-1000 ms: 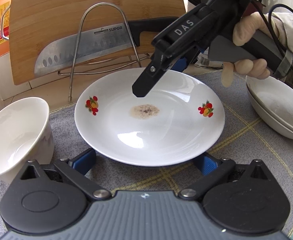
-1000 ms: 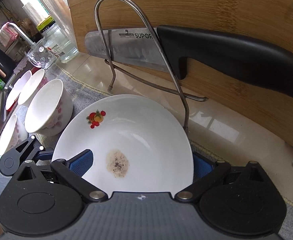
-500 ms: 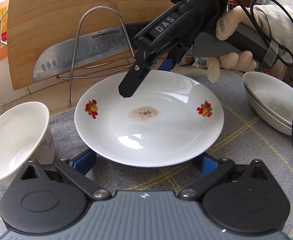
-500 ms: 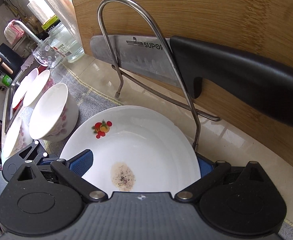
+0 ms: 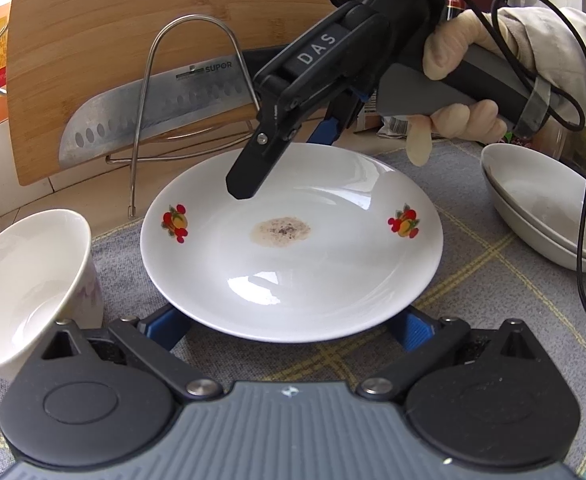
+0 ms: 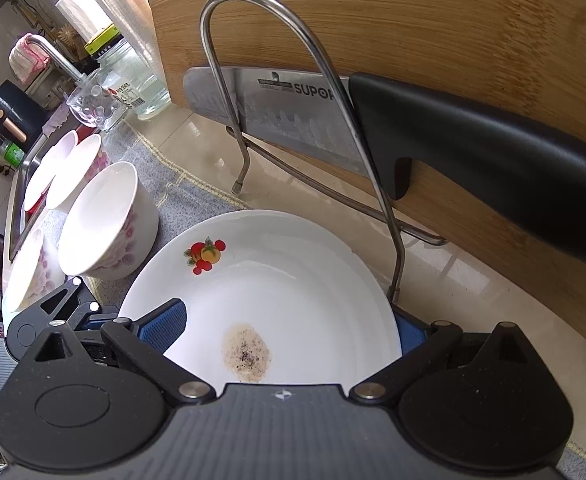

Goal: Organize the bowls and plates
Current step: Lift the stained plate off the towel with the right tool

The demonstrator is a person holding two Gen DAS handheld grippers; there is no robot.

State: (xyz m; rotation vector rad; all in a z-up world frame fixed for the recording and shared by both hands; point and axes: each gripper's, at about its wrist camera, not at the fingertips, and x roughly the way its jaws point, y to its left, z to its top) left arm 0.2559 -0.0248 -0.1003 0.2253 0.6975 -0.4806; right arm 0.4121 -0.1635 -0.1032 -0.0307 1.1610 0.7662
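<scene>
Change: since a second ago the right gripper has slid further across the plate toward the knife rack, which now looms larger ahead of it; the plate and bowls lie where they were.

Left wrist view
Left gripper (image 5: 291,326): spread wide, its blue pads at either side of the plate's near rim, partly hidden beneath it; contact cannot be told.
Plate (image 5: 293,276): white with fruit motifs and a brown speckled stain in the middle, straight ahead of the fingers on the grey cloth (image 5: 489,284).
Right gripper (image 5: 289,160): reaches over the plate's far rim, held by a gloved hand (image 5: 453,80); one black finger hangs above the plate, the other sits behind the rim.
Bowl (image 5: 25,284): just left of the left finger.
Stacked dishes (image 5: 549,212): far right.

Right wrist view
Right gripper (image 6: 281,328): wide, one blue pad above the plate (image 6: 293,288), the other beyond its edge.
Knife (image 6: 373,128): ahead, in the wire rack (image 6: 325,80) against the cutting board (image 6: 413,20).
Floral bowl (image 6: 109,220): ahead-left, more bowls behind it.
</scene>
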